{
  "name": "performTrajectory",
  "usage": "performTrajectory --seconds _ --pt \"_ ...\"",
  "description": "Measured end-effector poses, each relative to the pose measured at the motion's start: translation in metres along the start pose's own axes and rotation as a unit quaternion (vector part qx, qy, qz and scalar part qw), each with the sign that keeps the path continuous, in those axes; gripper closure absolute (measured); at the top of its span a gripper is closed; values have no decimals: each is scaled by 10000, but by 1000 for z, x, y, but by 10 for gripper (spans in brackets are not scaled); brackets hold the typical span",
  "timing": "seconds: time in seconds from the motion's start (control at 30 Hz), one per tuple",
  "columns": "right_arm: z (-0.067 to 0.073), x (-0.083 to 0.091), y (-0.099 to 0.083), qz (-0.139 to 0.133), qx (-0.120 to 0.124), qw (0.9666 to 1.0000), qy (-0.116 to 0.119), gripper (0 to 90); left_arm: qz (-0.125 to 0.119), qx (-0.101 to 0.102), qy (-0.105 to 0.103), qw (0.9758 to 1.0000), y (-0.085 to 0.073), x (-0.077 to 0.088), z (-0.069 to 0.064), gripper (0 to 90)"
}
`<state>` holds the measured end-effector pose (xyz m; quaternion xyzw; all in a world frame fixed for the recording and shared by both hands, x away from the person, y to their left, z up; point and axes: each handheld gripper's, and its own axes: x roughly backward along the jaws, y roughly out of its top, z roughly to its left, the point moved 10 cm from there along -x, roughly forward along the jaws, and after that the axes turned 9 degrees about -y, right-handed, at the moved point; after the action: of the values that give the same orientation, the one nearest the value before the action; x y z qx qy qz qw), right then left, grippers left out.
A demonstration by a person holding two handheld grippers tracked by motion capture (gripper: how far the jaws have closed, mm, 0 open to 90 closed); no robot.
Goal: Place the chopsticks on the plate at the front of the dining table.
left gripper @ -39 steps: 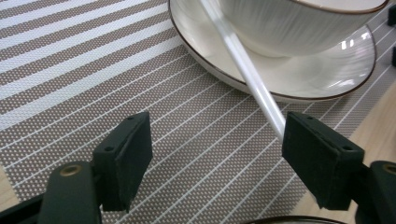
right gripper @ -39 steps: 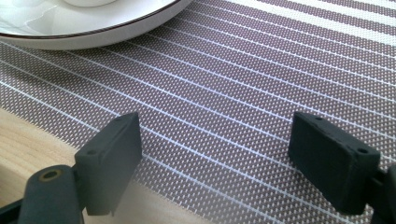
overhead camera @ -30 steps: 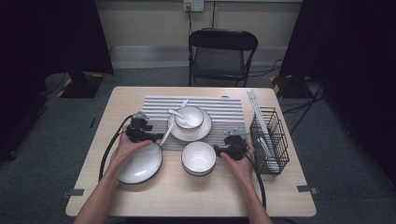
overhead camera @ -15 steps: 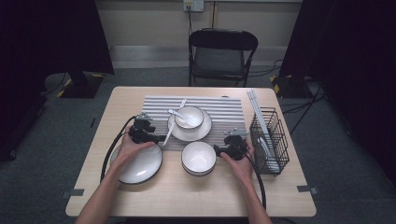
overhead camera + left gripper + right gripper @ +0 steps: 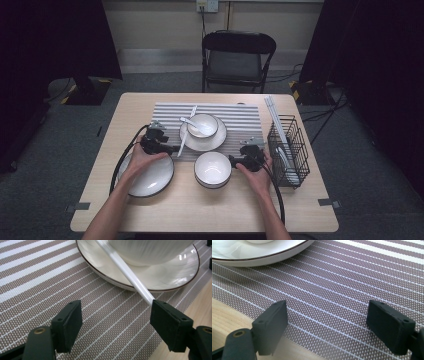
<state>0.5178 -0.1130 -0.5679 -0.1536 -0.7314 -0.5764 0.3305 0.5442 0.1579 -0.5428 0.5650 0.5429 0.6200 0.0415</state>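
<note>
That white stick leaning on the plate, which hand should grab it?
Probably the left. The left gripper is open right at the white stick, whose end touches one jaw, on the striped mat. The right gripper is open over bare mat, further away.

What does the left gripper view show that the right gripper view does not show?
The left gripper view alone shows the white chopstick leaning on the plate rim, its end at one jaw of the open left gripper, and the bowl on the plate. The right gripper view alone shows the open right gripper, nothing between its jaws. Both share the striped mat and the white plate.
</note>
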Motion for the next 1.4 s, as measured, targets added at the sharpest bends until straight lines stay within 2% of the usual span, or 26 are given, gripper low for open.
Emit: performTrajectory --seconds 0.03,0.1,0.23,0.3,0.43,0.5,0.77,0.87,0.93,1.23,1.3,1.4 --pt "0 0 0 0 1 10000 1 169 32 -69 -46 10000 0 -2 -2 253" --pt "0 0 0 0 1 10000 1 168 73 -76 -23 9999 0 -2 -3 251" --pt "0 0 0 0 0 10000 0 169 44 -72 -52 10000 0 -3 -3 249" --pt "0 0 0 0 1 10000 0 169 35 -7 -61 10000 -1 -4 -3 240" --pt "0 0 0 0 1 10000 0 169 98 -80 -67 9999 -2 -6 -5 240" --pt "0 0 0 0 0 10000 2 168 78 -14 -116 9999 -2 -7 -5 232" --pt "0 0 0 -1 2 10000 0 169 144 -16 -95 9999 -4 -7 -4 206" --pt "0 0 0 -1 1 10000 1 169 112 -58 -60 9999 -3 -6 -4 200" --pt "0 0 0 0 1 10000 0 168 44 1 -91 9999 -2 -5 -4 191" --pt "0 0 0 -1 1 10000 -1 169 124 -22 -76 9999 -3 -7 -7 169" --pt "0 0 0 0 -2 10000 -1 169 124 -18 -139 9998 -4 -7 -7 168" --pt "0 0 0 0 -3 10000 0 169 135 -48 -98 9998 -3 -8 -7 168"
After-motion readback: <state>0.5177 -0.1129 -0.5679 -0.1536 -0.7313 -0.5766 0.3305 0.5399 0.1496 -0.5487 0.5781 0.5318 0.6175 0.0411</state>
